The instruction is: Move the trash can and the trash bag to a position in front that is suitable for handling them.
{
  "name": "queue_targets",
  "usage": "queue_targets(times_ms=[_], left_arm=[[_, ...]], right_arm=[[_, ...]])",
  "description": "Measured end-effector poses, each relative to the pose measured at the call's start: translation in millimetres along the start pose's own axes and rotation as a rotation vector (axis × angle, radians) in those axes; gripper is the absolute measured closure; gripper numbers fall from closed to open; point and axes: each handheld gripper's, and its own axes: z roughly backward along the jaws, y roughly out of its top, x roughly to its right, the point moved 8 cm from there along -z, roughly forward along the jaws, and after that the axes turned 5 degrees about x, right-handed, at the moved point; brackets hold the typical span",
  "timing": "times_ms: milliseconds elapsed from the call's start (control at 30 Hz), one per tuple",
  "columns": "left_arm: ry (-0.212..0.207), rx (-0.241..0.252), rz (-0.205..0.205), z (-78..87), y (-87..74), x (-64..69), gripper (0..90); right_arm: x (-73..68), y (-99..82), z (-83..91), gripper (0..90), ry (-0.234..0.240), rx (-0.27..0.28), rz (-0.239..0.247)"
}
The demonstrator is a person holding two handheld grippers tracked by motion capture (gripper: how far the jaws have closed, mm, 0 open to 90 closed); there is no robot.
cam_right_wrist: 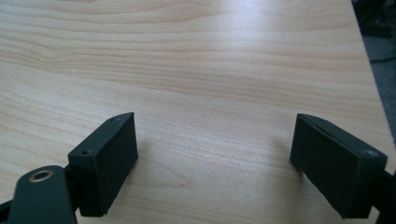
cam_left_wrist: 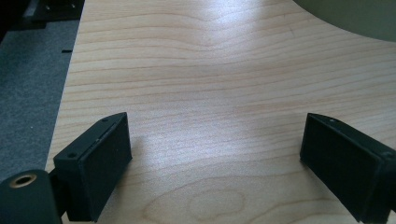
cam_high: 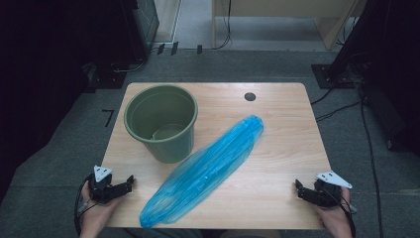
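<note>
A green bucket (cam_high: 162, 121) stands upright on the back left of the wooden table (cam_high: 277, 124). A long blue plastic bag (cam_high: 204, 168) lies flat and diagonal, from the front edge up to the table's middle, its side close against the bucket. My left gripper (cam_high: 128, 182) rests at the front left corner, open, with bare wood between its jaws (cam_left_wrist: 215, 154). My right gripper (cam_high: 299, 187) sits at the front right corner, open too, over bare wood (cam_right_wrist: 215, 154). The bucket's rim (cam_left_wrist: 355, 18) shows at the top right of the left gripper view.
A dark round hole (cam_high: 250, 96) sits in the table near its back edge. Grey carpet surrounds the table, with cables (cam_high: 341, 106) on the floor at the right and dark stands (cam_high: 106, 74) at the back left.
</note>
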Motion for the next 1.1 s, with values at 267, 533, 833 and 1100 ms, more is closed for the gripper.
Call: queue_targets(times_ms=[267,533,833,1100], left_arm=[[0.0,0.0,0.0,0.0,0.0,0.0,8.2],[0.0,0.0,0.0,0.1,0.0,0.0,8.2],[0.001,0.0,0.0,0.1,-0.1,0.1,8.2],[-0.003,0.0,-0.003,0.3,-0.2,0.5,8.3]], right_arm=[[-72.1,32.0,11.2,13.5,0.149,0.092,0.073],[-170.9,64.0,6.4,5.3,0.285,0.15,0.143],[-263.8,75.2,-26.0,0.0,0.354,0.121,0.248],[-299.0,70.1,-64.2,0.0,0.343,0.021,0.286]])
